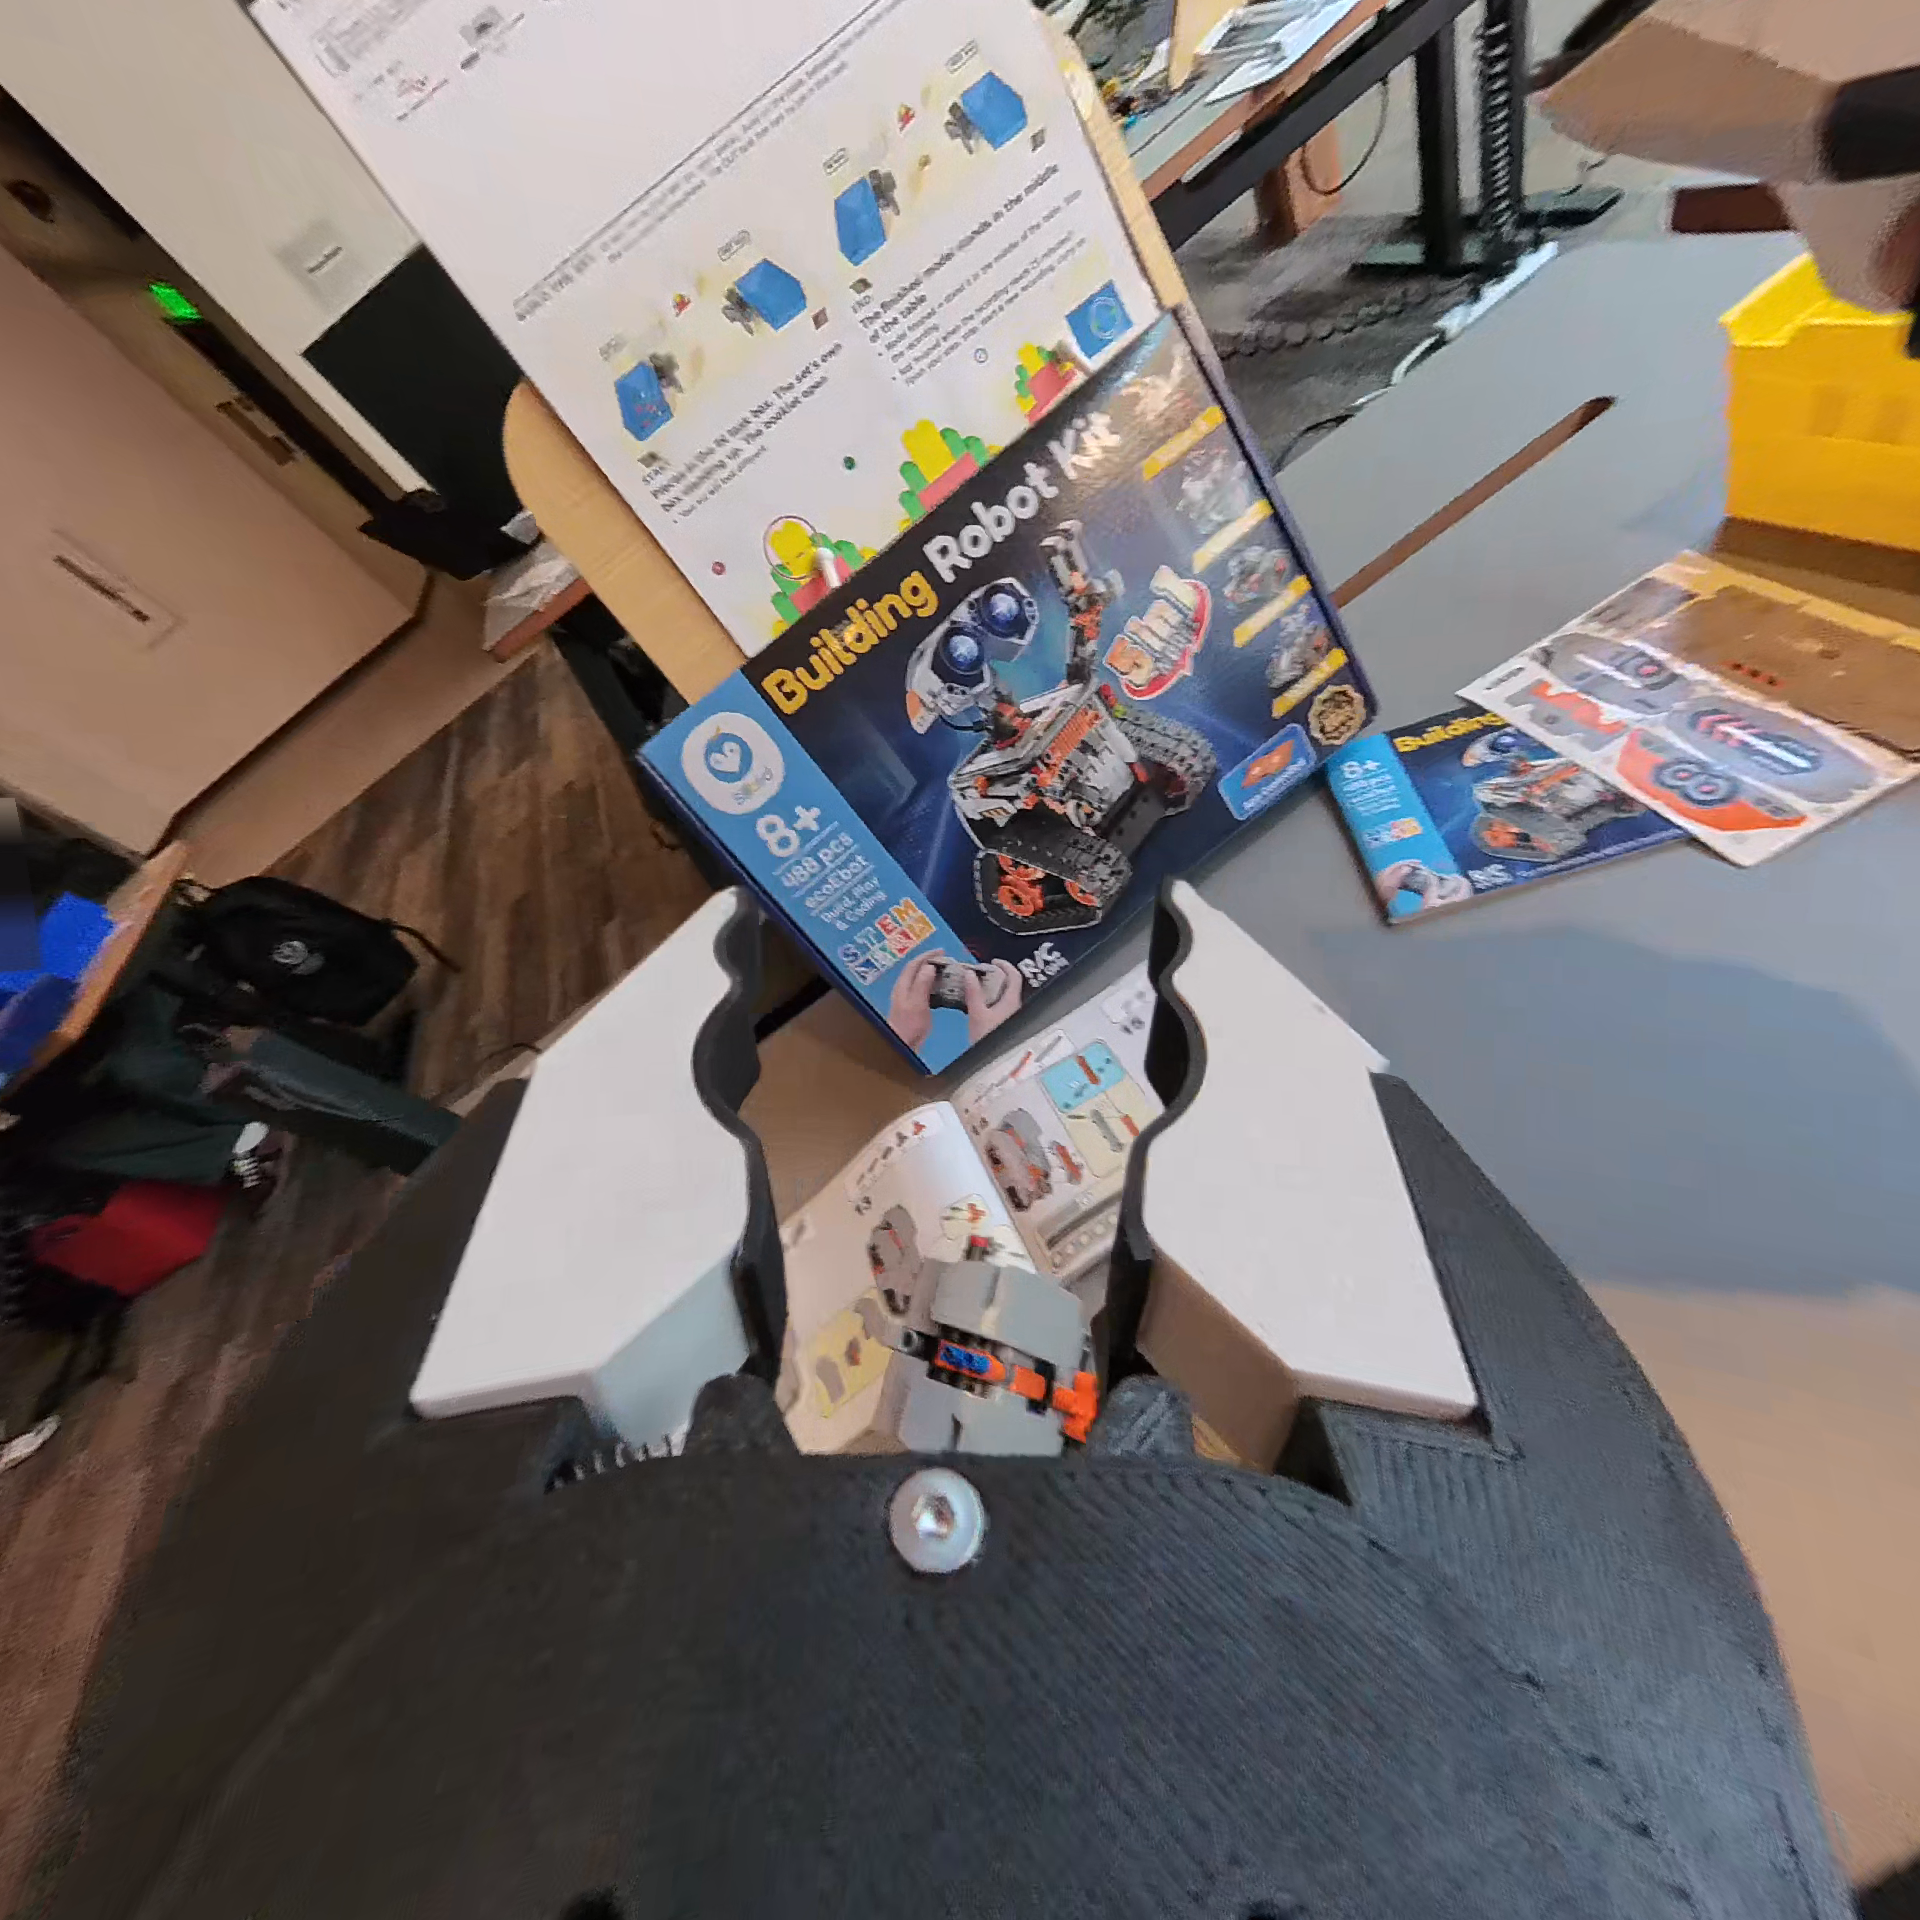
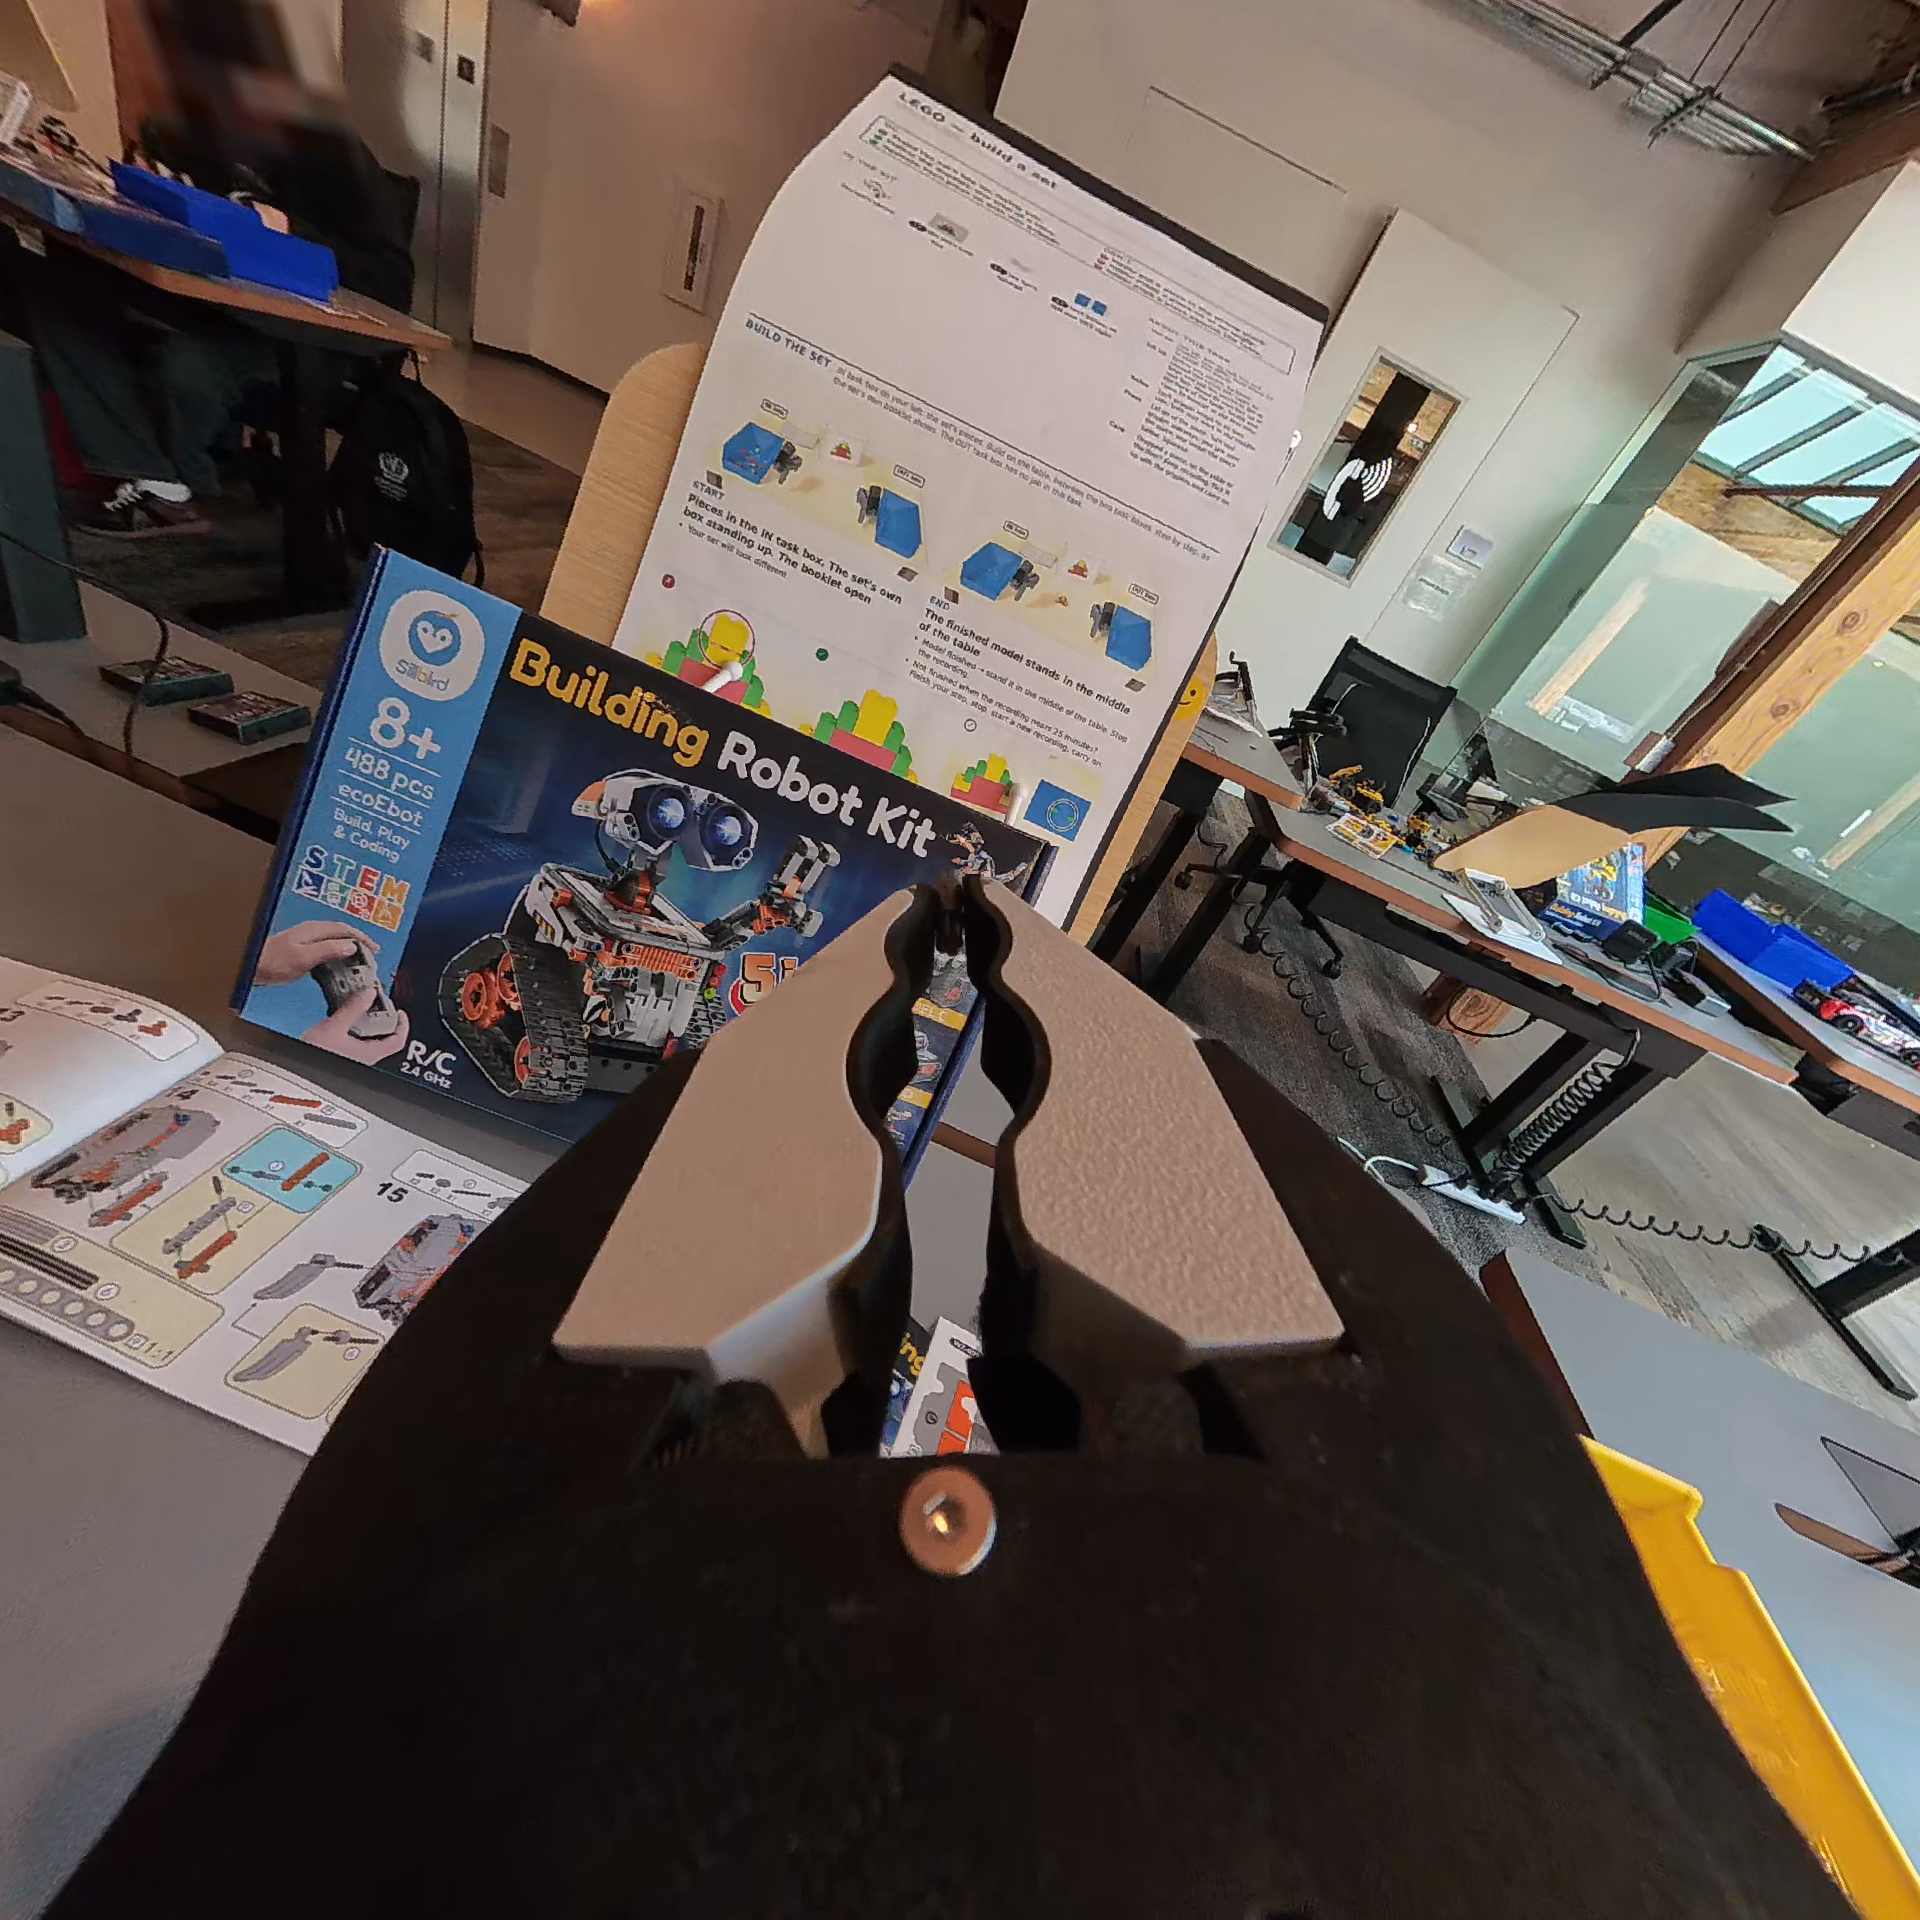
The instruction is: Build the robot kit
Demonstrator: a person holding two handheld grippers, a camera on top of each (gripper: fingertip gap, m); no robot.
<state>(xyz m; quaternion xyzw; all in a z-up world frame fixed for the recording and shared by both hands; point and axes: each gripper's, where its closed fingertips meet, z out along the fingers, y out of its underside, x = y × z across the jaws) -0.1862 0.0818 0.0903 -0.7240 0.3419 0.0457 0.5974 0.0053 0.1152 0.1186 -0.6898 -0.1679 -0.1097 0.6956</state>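
Biggest thing I've got is the grey surface (image 1: 1558, 1039), filling the right half of the left wrist view. At its far edge the blue kit box (image 1: 997, 707) stands upright, leaning on a white instruction sheet (image 1: 790, 239) toward the top of the frame. The open booklet (image 2: 197, 1195) lies flat just in front of the box, lower left in the right wrist view.

My left gripper (image 1: 951, 935) has its fingers spread wide with nothing gripped. Low in the gap, near the frame's centre bottom, a small grey and orange brick model (image 1: 997, 1361) sits over the booklet pages, so it's nearest this hand. Can't tell its long axis, too blurry.

My right gripper (image 2: 954, 894) has its tips pinched nearly together, empty, pointing at the box's right end.
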